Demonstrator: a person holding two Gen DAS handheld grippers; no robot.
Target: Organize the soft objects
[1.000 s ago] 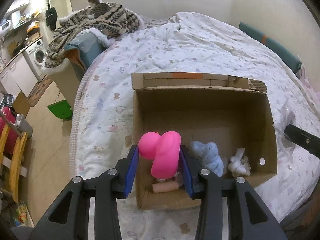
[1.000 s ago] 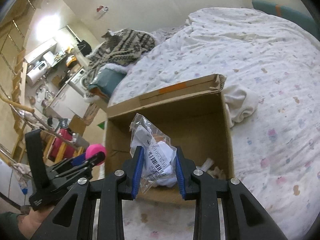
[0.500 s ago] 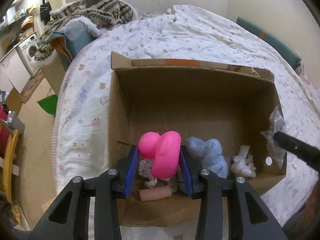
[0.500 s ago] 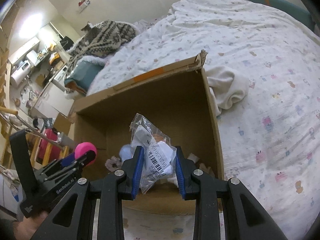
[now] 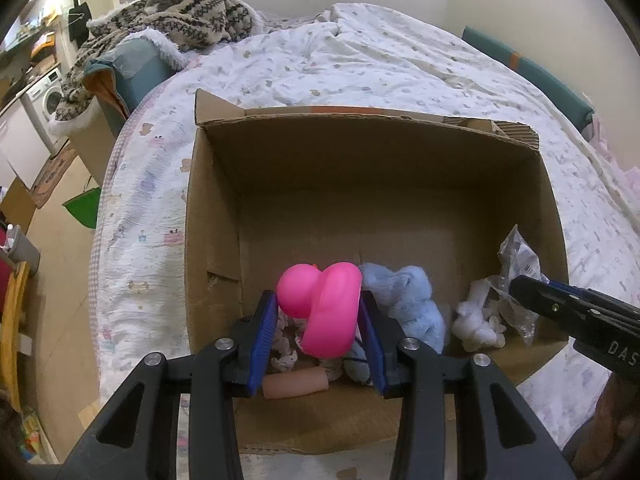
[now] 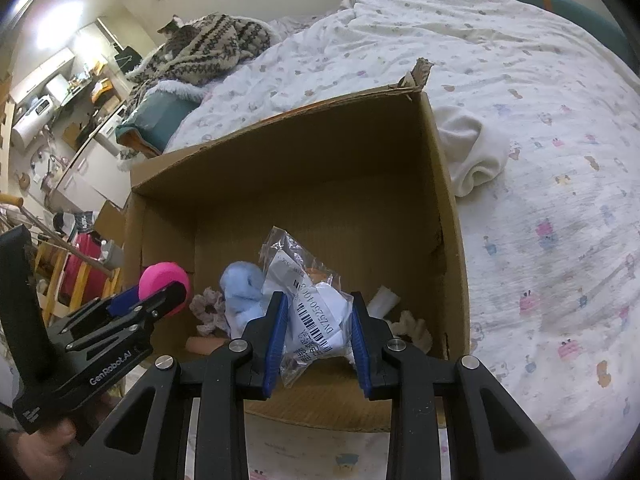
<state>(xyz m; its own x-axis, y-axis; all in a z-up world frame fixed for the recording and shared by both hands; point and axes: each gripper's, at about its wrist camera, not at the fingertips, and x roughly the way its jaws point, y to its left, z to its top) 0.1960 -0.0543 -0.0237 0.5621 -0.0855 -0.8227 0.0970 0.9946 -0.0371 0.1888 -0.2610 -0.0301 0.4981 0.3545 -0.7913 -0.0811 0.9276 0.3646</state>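
Open brown cardboard box (image 5: 216, 216) sits on the white printed bedspread (image 5: 380, 64) and is the drop target; both loads hang over its near end. Left gripper (image 5: 318, 320) has its blue-padded jaws closed partway on a smooth pink rubber duck-shaped toy (image 5: 324, 312); right gripper (image 6: 318, 328) has its jaws clamped on a crinkly clear plastic bag with barcode label and white stuffing (image 6: 316, 312). Judgement: best to lower each load until it is well below the rim before opening, and place toward the bare far floor of the box, since the near end is crowded. Already inside: fluffy light-blue plush (image 5: 408, 304), white fuzzy bundle (image 5: 478, 324), frilly pale scrunchie (image 6: 206, 310), small beige roll (image 5: 296, 382) at the near wall. Likely snags: the two grippers sit close, so opening together could bump; the bag may cling to the pads. Outside the box, a cream folded cloth (image 6: 472, 152) lies against its right wall, probably still to be packed. Far off, a patterned knit blanket (image 5: 180, 20) with a cat on it, not in the way.
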